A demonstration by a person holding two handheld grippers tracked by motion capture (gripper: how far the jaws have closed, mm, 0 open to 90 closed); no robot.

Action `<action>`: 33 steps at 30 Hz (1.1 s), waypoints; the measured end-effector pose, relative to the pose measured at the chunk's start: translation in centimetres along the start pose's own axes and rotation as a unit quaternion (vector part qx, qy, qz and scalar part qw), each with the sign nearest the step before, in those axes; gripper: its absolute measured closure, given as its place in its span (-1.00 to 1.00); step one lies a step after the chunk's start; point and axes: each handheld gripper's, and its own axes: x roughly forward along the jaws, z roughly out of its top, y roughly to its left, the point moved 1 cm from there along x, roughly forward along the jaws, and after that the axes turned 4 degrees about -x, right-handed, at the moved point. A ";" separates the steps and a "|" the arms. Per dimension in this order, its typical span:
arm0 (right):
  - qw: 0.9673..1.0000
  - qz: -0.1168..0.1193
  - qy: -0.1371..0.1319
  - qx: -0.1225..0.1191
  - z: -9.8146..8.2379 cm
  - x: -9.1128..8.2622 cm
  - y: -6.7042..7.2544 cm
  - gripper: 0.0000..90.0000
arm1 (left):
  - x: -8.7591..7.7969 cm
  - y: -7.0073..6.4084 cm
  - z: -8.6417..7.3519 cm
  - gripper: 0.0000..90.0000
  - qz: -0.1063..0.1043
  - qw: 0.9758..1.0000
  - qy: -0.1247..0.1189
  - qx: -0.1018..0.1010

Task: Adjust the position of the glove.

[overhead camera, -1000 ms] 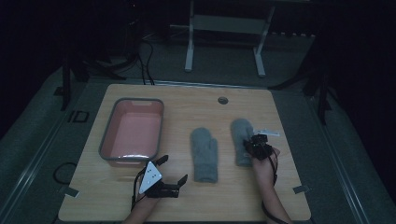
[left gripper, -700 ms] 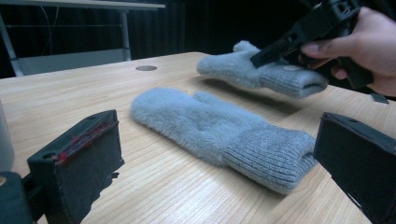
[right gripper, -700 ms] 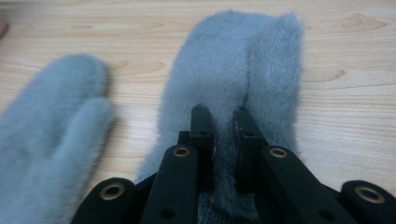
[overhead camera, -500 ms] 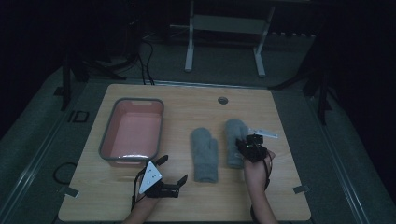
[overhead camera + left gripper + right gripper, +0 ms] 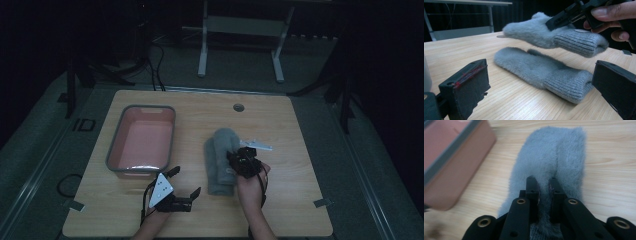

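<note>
Two fluffy grey mittens are on the wooden table. One mitten [image 5: 216,182] [image 5: 536,71] lies flat. The other mitten [image 5: 225,142] [image 5: 541,35] [image 5: 554,155] hangs just above it, lifted off the wood. My right gripper [image 5: 243,161] [image 5: 542,182] [image 5: 564,17] is shut on this raised mitten near its knitted cuff. My left gripper [image 5: 184,181] [image 5: 539,68] rests low near the front edge. It is open and points at the lying mitten's cuff, with nothing between its jaws.
A pink tub with a grey rim [image 5: 112,150] [image 5: 451,157] stands at the left of the table and looks empty. A small round hole [image 5: 238,107] sits near the far edge. A metal frame [image 5: 240,30] stands on the floor beyond the table.
My right gripper has carried its mitten leftward and slightly up, from beside the other mitten to above it. The left gripper has not moved.
</note>
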 end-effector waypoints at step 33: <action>0.999 0.012 0.042 0.003 -2.9 4.1 2.2 0.40 | 0.0 0.0 0.0 -0.97 -0.001 1.000 0.001 0.002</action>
